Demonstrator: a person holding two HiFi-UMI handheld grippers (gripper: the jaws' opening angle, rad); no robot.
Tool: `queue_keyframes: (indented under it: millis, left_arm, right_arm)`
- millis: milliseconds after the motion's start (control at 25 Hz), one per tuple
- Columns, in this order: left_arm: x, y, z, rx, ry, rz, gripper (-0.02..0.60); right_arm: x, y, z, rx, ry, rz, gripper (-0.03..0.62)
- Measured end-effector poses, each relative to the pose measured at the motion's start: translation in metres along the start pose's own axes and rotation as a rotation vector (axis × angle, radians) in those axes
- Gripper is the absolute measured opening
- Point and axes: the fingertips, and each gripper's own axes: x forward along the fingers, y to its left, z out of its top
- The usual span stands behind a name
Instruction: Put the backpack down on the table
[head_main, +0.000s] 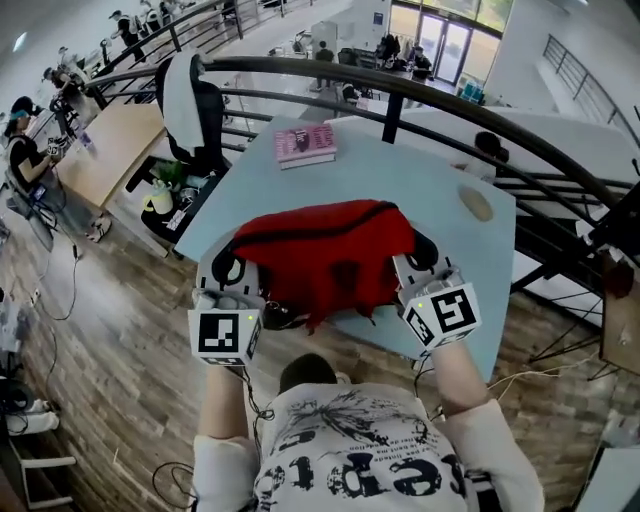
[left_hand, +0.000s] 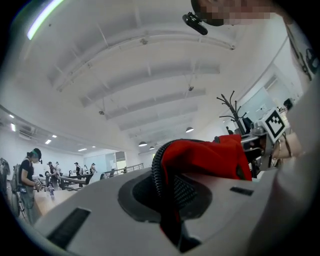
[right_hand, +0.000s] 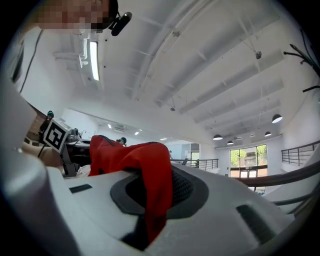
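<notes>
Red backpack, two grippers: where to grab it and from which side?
Pinch its two outer ends, one gripper each, from the near side. The red backpack is soft and wide, with fabric hanging loose in the middle, so one central grip would likely let it fold. The left gripper and right gripper are shut on those ends, above the table.

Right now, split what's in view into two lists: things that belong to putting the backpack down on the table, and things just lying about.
In the job: red backpack, pinched by the left claw and the right claw; table.
Lying about: pink book and tan oval disc on the table; chair beside it.
</notes>
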Motion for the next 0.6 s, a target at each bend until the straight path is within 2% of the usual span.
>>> queue_keyframes:
  millis: [160,280,440,600]
  left_arm:
    - [0.069,0.001,-0.011,0.005,-0.011,-0.078,0.023]
    - [0.121,0.001,-0.022,-0.034,-0.014,-0.129,0.023]
    - [0.194,-0.007,-0.035,-0.078,-0.033,-0.237,0.023]
    - [0.254,-0.020,-0.040,-0.098,-0.037,-0.329,0.023]
  right_arm:
    - [0.029,-0.046,-0.008,0.003,0.013,-0.080,0.040]
    - [0.051,-0.078,-0.013,-0.012,0.023,-0.124,0.041]
    - [0.070,-0.123,-0.019,-0.035,0.038,-0.223,0.041]
    - [0.082,-0.165,-0.023,-0.014,0.064,-0.319,0.041]
